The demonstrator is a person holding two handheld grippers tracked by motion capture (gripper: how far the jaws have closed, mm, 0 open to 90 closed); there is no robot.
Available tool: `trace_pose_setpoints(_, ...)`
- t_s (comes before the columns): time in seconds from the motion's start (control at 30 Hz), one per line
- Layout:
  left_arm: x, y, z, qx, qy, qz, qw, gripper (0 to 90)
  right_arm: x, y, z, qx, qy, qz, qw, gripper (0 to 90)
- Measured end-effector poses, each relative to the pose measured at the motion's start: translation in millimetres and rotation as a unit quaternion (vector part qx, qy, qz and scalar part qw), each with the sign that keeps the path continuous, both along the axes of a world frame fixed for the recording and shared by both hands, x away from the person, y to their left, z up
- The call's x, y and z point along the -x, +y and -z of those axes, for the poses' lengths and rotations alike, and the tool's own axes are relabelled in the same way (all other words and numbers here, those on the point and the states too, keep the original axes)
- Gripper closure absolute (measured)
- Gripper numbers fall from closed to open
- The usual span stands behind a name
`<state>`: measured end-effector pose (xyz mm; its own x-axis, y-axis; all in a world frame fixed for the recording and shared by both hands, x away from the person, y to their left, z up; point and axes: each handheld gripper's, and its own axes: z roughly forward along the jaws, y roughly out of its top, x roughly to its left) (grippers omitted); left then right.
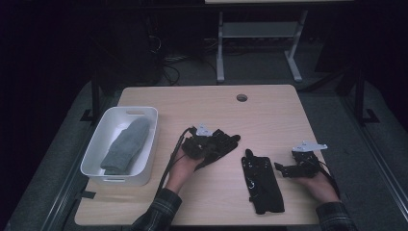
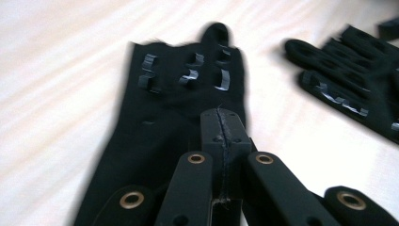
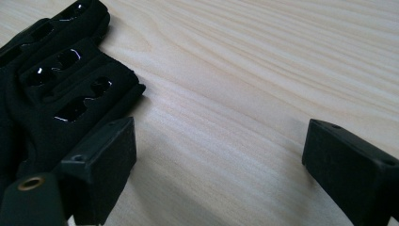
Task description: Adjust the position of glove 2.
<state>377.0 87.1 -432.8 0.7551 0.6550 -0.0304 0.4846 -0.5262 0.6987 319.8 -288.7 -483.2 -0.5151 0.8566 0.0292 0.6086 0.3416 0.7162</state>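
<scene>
While left claw (image 1: 226, 142) grips one black glove (image 2: 169, 117) — lifted.
Right claw (image 1: 284, 169) gapes, released, beside second glove (image 1: 262, 185) on bench (image 1: 269, 115).

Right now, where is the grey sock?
In the high view, the grey sock lies inside the white bin at the table's left side, left of the left tool.

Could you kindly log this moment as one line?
left gripper: shut on black glove | right gripper: open beside second black glove | grey sock: in white bin
</scene>
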Motion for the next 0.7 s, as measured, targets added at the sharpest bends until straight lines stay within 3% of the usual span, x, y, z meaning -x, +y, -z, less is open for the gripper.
trace_pose_setpoints(0.13, -18.8, 15.6, 4.5, -0.015, -0.003, -0.029, 0.9995, 89.5, 0.0, 0.0, 0.0, 0.000, 0.000, 0.000, 1.0000, 10.1)
trace_pose_setpoints(0.3, -30.8, 29.8, 15.1, -0.040, 0.018, -0.041, 0.9982, 89.5, 0.0, 0.0, 0.0, 0.000, 0.000, 0.000, 1.0000, 10.1)
trace_pose_setpoints(0.47, -19.6, 29.9, 18.9, -0.045, 0.023, -0.026, 0.9984, 89.4, 0.0, 0.0, 0.0, 0.000, 0.000, 0.000, 1.0000, 10.1)
trace_pose_setpoints(0.7, 3.4, 26.7, 19.8, -0.072, 0.024, 0.017, 0.9970, 89.4, 0.0, 0.0, 0.0, 0.000, 0.000, 0.000, 1.0000, 10.1)
